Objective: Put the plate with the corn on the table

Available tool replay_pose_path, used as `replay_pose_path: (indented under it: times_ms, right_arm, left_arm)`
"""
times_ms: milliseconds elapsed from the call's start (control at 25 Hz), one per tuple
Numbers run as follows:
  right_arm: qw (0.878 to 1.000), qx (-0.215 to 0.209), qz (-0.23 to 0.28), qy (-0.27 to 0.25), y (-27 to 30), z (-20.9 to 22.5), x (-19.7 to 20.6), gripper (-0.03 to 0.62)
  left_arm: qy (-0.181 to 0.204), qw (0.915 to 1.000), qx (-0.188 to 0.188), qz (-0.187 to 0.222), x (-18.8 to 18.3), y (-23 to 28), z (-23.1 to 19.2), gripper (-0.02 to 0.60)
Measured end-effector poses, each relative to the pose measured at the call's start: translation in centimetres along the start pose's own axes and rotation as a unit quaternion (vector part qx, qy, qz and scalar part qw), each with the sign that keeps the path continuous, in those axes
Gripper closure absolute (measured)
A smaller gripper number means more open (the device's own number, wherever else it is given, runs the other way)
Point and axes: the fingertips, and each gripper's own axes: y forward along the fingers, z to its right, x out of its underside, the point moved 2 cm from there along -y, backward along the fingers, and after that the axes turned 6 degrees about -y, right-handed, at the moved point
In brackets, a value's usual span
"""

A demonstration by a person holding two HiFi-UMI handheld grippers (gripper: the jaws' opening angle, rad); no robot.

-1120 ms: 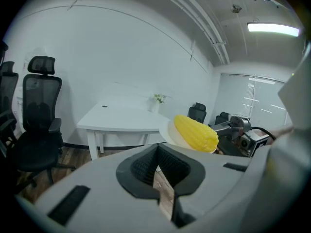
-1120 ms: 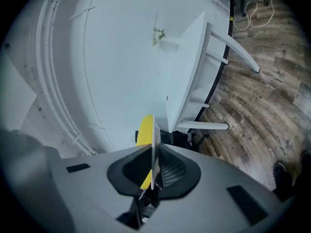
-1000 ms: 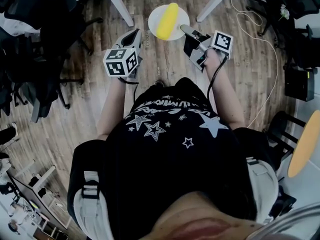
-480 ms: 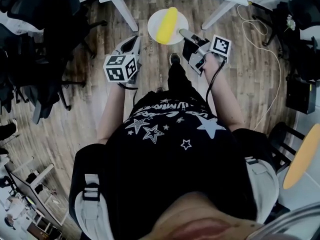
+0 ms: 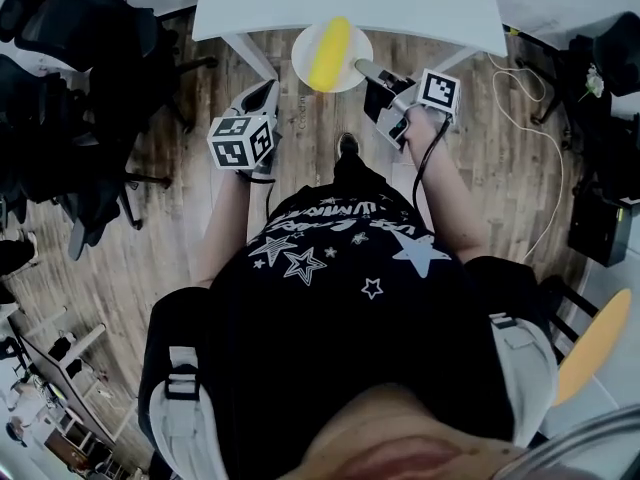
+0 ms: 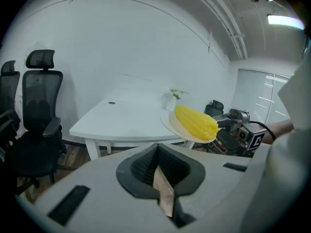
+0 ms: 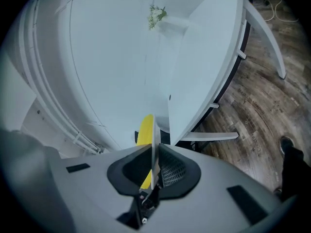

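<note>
A white plate point(image 5: 350, 63) carrying a yellow corn cob point(image 5: 328, 53) hangs in the air at the near edge of the white table point(image 5: 400, 8). My right gripper point(image 5: 372, 72) is shut on the plate's right rim. In the right gripper view the plate point(image 7: 153, 140) shows edge-on between the pads, with the corn point(image 7: 145, 128) to its left. My left gripper point(image 5: 262, 96) hovers left of the plate, apart from it. In its own view, my left gripper point(image 6: 157, 165) has its jaws together with nothing in them, and the corn point(image 6: 196, 122) and plate point(image 6: 168, 122) float ahead.
Black office chairs point(image 5: 80, 88) crowd the left side. A cable point(image 5: 535, 158) runs over the wooden floor at right, near dark gear point(image 5: 600, 208). A small vase of flowers point(image 6: 172, 99) stands far back on the table point(image 6: 121, 123). Table legs point(image 5: 255, 53) angle down under the top.
The person has stepped forward: more of the tabletop has come into view and the plate with corn, still gripped, now sits at the table's near edge. The left gripper moved along with it.
</note>
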Motion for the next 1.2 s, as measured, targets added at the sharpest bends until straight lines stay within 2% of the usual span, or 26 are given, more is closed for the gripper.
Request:
replay_pose_path:
  times_ms: [360,840,1080,1200]
  right_arm:
    - [1.0,0.0,-0.008,-0.003,2.7,2.4,-11.2,0.562]
    - [0.999,-0.014,-0.04,-0.012,5.4,4.1,-16.2,0.562]
    - [0.998,-0.004,-0.063,0.001,11.5,4.5,-16.7,0.562]
    - [0.998,-0.006,-0.07,0.003,12.6,4.6,-16.7,0.563]
  left_arm:
    - [0.002,0.9997,-0.023,0.0,-5.5,9.1,-0.2,0.577]
    - [-0.011,0.9978,-0.064,0.017,-7.9,12.9,-1.2,0.577]
    - [-0.037,0.9956,-0.086,0.001,-9.0,13.5,-6.5,0.577]
    - [-0.041,0.9951,-0.09,-0.002,-9.1,13.6,-7.5,0.577]
